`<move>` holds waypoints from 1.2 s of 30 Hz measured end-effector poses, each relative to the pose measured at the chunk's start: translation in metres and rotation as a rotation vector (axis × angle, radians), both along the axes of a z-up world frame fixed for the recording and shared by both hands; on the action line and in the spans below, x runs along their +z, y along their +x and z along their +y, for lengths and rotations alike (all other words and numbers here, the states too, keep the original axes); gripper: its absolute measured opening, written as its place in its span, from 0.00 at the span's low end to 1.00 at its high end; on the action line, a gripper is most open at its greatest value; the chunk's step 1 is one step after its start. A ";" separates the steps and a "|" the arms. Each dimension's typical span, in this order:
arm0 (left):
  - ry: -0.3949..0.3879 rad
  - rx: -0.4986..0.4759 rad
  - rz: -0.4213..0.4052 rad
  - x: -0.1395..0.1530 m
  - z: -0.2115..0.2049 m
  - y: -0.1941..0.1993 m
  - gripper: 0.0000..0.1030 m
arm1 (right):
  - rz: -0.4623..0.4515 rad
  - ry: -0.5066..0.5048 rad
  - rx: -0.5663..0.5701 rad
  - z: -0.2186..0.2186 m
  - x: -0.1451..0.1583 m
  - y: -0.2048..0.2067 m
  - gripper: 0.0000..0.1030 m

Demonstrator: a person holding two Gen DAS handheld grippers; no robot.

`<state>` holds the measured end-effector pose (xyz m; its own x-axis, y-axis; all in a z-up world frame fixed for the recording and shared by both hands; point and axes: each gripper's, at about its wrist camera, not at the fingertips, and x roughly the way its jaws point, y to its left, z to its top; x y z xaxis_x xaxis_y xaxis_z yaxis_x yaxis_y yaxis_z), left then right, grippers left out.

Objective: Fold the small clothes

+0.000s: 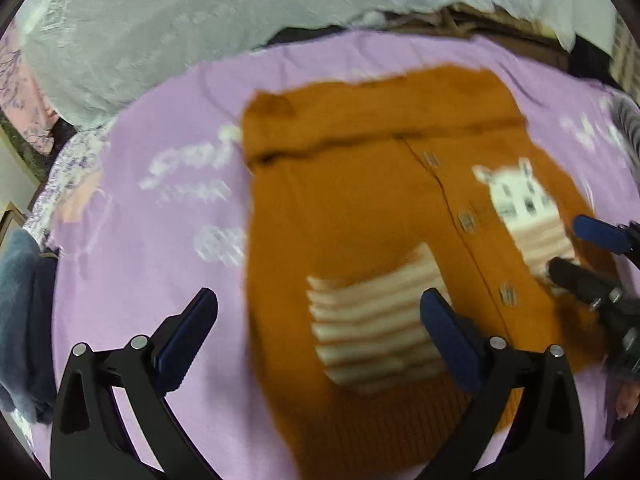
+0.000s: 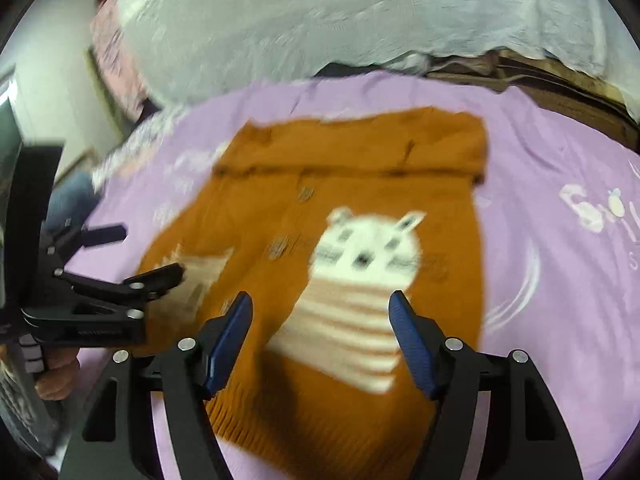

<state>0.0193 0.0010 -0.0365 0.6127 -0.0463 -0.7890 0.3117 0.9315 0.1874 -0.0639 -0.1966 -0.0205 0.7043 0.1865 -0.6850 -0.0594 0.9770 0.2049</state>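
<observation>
orange knitted cardigan lies flat ahead of and below both grippers, neither holding it

the small orange knitted cardigan [image 1: 360,216], with a white cat motif and striped panels, rests spread on the lilac printed bedsheet [image 1: 160,208], its long axis running away from the cameras, the far end folded over as a band. the left gripper [image 1: 320,320] hangs over the near left half, jaws wide apart and empty. the right gripper [image 2: 322,320] hangs over the cat panel, jaws parted and empty. judgement: each gripper is nearest its own side of the near hem; the frames are blurred.
</observation>
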 end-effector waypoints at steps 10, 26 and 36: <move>0.020 0.235 -0.065 0.024 0.009 0.134 0.96 | -0.026 0.076 -0.260 -0.105 0.013 0.119 0.11; 0.041 0.275 0.001 -0.013 0.012 0.190 0.95 | 0.002 0.105 -0.307 -0.126 -0.009 0.176 0.13; -0.105 0.079 0.118 -0.020 0.041 0.075 0.95 | 0.016 0.089 -0.204 -0.097 -0.009 0.069 0.38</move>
